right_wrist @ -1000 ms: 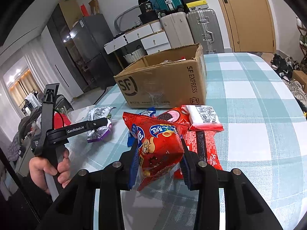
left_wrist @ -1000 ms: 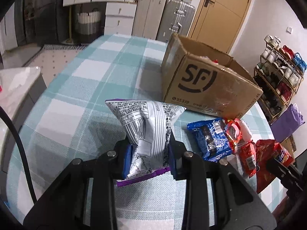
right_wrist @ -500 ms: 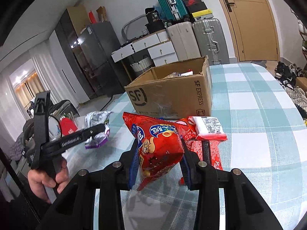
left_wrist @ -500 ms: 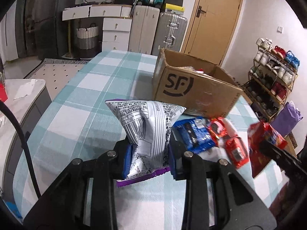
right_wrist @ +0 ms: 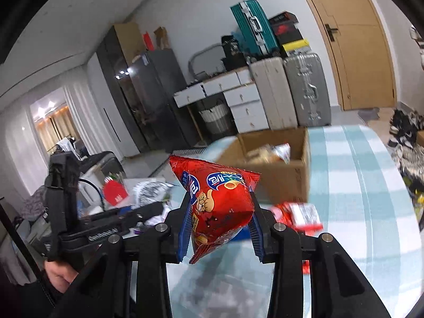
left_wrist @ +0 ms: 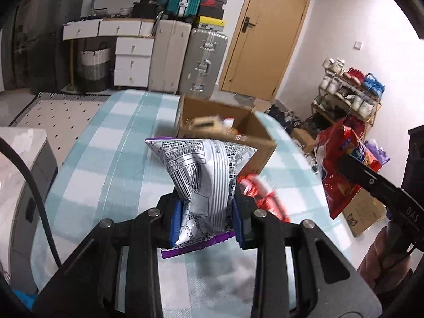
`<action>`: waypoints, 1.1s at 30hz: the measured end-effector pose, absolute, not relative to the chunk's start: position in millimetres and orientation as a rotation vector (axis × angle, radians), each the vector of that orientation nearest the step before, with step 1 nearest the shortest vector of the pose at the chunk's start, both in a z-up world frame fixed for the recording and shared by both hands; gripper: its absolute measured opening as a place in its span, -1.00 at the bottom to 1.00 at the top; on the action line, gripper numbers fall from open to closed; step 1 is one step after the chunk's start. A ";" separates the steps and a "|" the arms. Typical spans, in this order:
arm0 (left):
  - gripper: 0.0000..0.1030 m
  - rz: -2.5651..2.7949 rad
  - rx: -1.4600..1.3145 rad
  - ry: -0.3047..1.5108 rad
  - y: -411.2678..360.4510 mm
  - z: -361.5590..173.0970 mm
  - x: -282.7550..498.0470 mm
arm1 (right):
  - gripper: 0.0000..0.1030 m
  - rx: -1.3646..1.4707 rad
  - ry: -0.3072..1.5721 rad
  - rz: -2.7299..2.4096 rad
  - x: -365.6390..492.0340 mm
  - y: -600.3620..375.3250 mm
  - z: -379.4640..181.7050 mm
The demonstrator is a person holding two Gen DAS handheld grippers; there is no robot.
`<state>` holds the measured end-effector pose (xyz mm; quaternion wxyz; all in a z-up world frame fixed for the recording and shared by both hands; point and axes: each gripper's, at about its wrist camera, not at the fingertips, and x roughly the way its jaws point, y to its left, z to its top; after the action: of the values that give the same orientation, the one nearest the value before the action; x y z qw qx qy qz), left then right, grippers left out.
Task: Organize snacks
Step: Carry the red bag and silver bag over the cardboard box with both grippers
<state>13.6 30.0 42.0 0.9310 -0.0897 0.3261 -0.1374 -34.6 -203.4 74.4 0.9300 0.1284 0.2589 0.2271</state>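
I see glossy crinkled foil on the silver bag [left_wrist: 204, 182] and red bag [right_wrist: 220, 206], matt brown cardboard box [left_wrist: 254, 137], checked cloth tablecloth [left_wrist: 116, 143], matt black plastic gripper frames.

Hangul, unclear, on red snack bag [right_wrist: 220, 206]; "DAS" on right hand-held gripper [left_wrist: 355, 175].

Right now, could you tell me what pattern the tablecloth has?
The tablecloth is a teal-and-white check, clearest in the left wrist view.

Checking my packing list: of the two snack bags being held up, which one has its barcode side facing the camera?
The silver striped bag in the left gripper; the red bag in the right gripper shows its printed cartoon front.
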 end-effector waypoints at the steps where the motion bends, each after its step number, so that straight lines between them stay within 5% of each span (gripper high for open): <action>1: -0.46 -0.296 -0.171 0.666 27.9 52.6 16.8 | -0.26 0.256 0.526 0.466 -32.5 -201.7 85.2; 18: -0.45 -0.341 -0.074 0.706 -17.3 167.1 132.9 | -0.26 0.233 0.579 0.356 82.4 -193.5 200.3; 33: -0.44 -0.283 -0.120 0.863 -49.8 103.6 291.2 | -0.26 0.218 0.804 0.231 226.4 -211.5 121.2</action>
<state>291.2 -49.8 103.6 0.8970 -0.0579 0.4164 -0.1367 226.4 -211.5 121.2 0.9080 0.1056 0.3897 0.1118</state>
